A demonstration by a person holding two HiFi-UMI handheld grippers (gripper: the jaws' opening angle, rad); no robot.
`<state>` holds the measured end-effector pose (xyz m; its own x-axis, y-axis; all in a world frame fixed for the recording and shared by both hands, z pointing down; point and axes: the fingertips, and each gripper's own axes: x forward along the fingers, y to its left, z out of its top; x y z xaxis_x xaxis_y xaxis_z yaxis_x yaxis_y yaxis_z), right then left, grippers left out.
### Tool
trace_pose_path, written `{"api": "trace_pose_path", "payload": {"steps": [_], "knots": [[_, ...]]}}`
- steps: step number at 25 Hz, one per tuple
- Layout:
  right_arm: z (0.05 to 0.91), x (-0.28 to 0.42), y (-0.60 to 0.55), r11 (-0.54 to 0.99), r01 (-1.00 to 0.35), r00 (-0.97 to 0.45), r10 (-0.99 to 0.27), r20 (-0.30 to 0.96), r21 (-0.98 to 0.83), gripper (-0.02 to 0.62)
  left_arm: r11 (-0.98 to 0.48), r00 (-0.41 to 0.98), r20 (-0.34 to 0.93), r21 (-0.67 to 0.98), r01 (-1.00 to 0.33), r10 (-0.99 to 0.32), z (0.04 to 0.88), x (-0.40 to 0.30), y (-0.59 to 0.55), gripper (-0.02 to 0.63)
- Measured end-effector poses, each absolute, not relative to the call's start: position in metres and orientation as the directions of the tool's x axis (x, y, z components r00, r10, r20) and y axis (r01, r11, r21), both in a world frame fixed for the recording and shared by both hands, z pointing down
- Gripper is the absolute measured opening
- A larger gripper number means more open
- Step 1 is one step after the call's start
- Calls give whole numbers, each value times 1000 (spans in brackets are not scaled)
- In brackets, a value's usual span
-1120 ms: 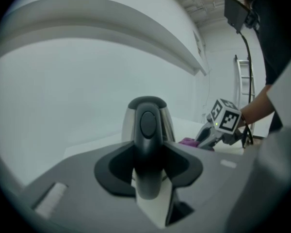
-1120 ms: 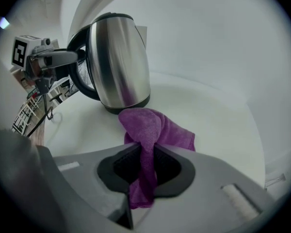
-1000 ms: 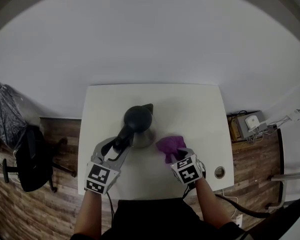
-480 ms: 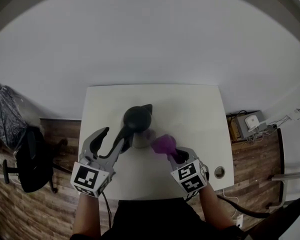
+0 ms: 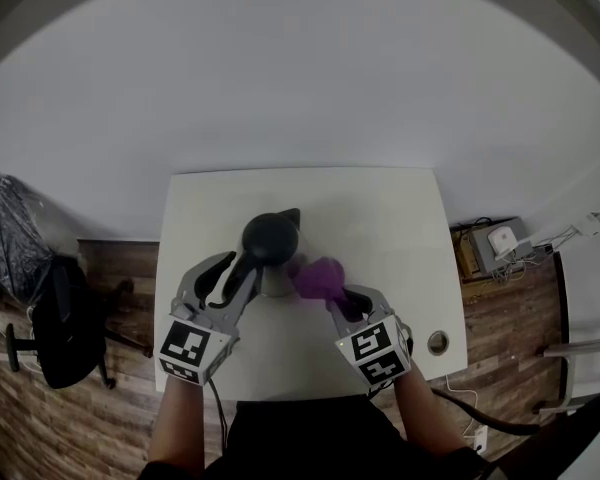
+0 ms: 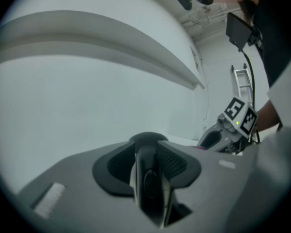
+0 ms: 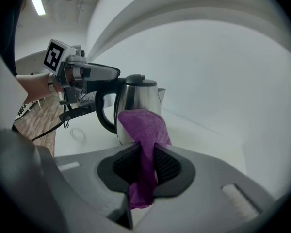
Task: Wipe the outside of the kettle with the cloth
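My left gripper (image 6: 148, 152) is closing its jaws on the kettle handle (image 6: 149, 183) between them. My right gripper (image 7: 144, 152) is pinched tight on the purple cloth (image 7: 141, 123), with the kettle (image 7: 136, 96) just beyond its tips. I'd steady the handle, then press the cloth's loose fold flat against the steel wall and sweep round; no brand or lettering is legible.

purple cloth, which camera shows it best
The right gripper view: the purple cloth sits centre frame, pinched in the right tool and bunched in front of the kettle. The head view shows only a small purple patch beside the kettle; the left gripper view catches just a sliver near the right tool.
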<state>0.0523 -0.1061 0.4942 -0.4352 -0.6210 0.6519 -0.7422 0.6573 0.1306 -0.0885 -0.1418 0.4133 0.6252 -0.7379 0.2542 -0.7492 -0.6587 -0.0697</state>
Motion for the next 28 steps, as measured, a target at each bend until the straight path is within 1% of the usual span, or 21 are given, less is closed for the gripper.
{"api": "trace_pose_path", "payload": {"steps": [2, 4, 6, 9, 11, 16, 21, 28], "knots": [[480, 44, -110, 657, -745, -477, -647, 595, 117, 64, -673, 639, 259, -67, -736, -724, 413, -87, -141, 112], [462, 35, -116, 664, -740, -518, -668, 534, 113, 64, -684, 650, 259, -67, -726, -715, 413, -84, -139, 89], [451, 25, -119, 682, -718, -542, -674, 502, 142, 63, -689, 655, 257, -63, -722, -710, 413, -82, -138, 71], [453, 11, -120, 708, -677, -538, -662, 522, 201, 63, -693, 664, 253, -40, -720, -704, 413, -81, -137, 69], [462, 1, -117, 725, -657, -537, -641, 548, 206, 63, -698, 670, 253, -32, -715, -698, 414, -82, -137, 69], [471, -21, -109, 753, -629, -547, -607, 577, 196, 64, -706, 679, 248, -30, -708, -691, 413, -84, -136, 69], [464, -35, -113, 755, -633, -550, -596, 585, 173, 64, -712, 688, 241, -20, -702, -684, 412, -83, -136, 69], [489, -49, -105, 776, -621, -559, -536, 633, 109, 63, -718, 695, 238, -17, -695, -678, 412, -84, -136, 69]]}}
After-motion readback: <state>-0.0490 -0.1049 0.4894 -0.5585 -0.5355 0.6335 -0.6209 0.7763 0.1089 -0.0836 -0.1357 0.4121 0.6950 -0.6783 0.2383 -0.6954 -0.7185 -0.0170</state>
